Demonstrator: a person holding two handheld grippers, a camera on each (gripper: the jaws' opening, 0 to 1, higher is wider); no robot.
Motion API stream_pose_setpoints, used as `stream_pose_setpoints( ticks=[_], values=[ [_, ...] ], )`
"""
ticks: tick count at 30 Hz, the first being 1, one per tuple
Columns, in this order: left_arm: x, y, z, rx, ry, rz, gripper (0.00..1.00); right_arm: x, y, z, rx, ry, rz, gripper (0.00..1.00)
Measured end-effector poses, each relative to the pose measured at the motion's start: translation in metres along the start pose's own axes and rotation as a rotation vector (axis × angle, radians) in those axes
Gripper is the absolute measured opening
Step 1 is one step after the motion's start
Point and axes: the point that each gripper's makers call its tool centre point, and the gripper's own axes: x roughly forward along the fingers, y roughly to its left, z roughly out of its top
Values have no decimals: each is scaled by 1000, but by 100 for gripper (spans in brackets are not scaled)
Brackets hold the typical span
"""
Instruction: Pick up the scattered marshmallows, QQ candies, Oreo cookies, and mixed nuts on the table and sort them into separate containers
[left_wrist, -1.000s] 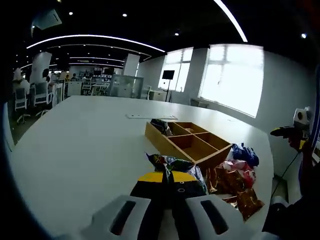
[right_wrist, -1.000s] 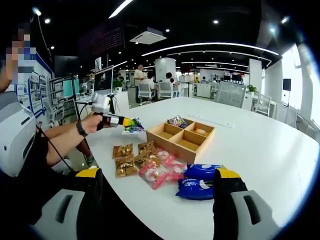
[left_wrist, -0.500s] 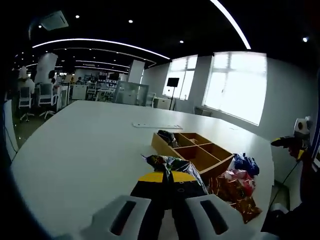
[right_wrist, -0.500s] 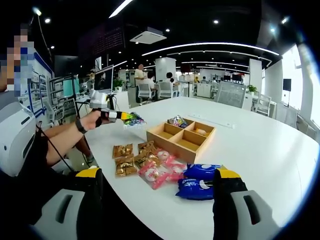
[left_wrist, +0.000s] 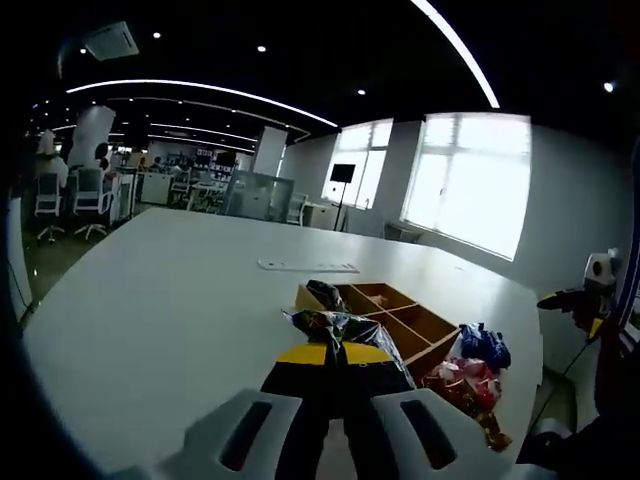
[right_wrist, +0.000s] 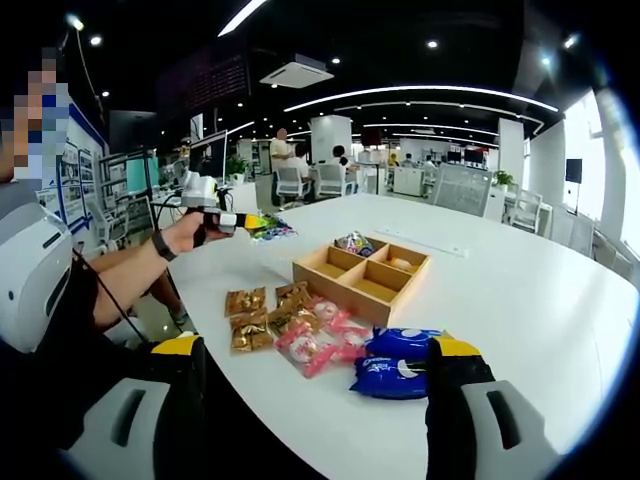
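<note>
**A:** Wooden tray (right_wrist: 362, 275) first: how full is it?

**B:** It has four compartments. In the right gripper view one far compartment holds a shiny multicoloured packet (right_wrist: 354, 241), and the one beside it has something small and pale that I can't identify. The two near compartments look bare. Sorting has barely begun, I'd say.

**A:** What's left on the bench (right_wrist: 520, 290)?

**B:** Most of it. Just in front of the tray, from about 9 o'clock round to 5 o'clock in that view, lie the brown-gold packets (right_wrist: 252, 318), then the pink packets (right_wrist: 318, 342), then two blue packets (right_wrist: 398, 362) nearest the camera. The left gripper view shows the same pile to the right of the tray: pink packets (left_wrist: 463, 378) and blue packets (left_wrist: 484, 345).

**A:** And the grippers?

**B:** The left gripper (left_wrist: 335, 350) has its fingers together, clamped on a colourful candy packet (left_wrist: 325, 323), held above the bench just short of the tray (left_wrist: 392, 312). From the other side you see that gripper (right_wrist: 240, 221) in the person's hand (right_wrist: 184, 236), the packet (right_wrist: 266, 227) sticking out at 10 o'clock of the tray.

**A:** The right one?

**B:** The right gripper (right_wrist: 312, 372) has its fingers wide apart, gripping nothing, with the blue packets lying on the bench between them.

**A:** So the step in hand?

**B:** Probably carrying that packet to a compartment. Nearly all the sorting remains.
</note>
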Motion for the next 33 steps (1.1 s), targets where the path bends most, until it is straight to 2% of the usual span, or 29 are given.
stream_pose_setpoints(
  ticks=[6, 16, 20, 25, 29, 33],
  values=[
    [8, -4, 10, 4, -10, -10, 7, -2, -2, -1, 4, -2, -6, 87],
    [29, -21, 36, 30, -32, -36, 7, -5, -5, -2, 10, -7, -12, 87],
    [43, -24, 44, 39, -37, -35, 7, -6, -8, -3, 13, -8, -15, 87],
    [66, -18, 58, 32, -47, -30, 7, -8, -11, -3, 19, -14, -23, 87],
    [81, -20, 61, 24, -48, -31, 7, -10, -12, -4, 20, -11, -26, 87],
    [97, -32, 57, 32, -37, -24, 7, -11, -15, -5, 25, -11, -33, 87]
  ],
)
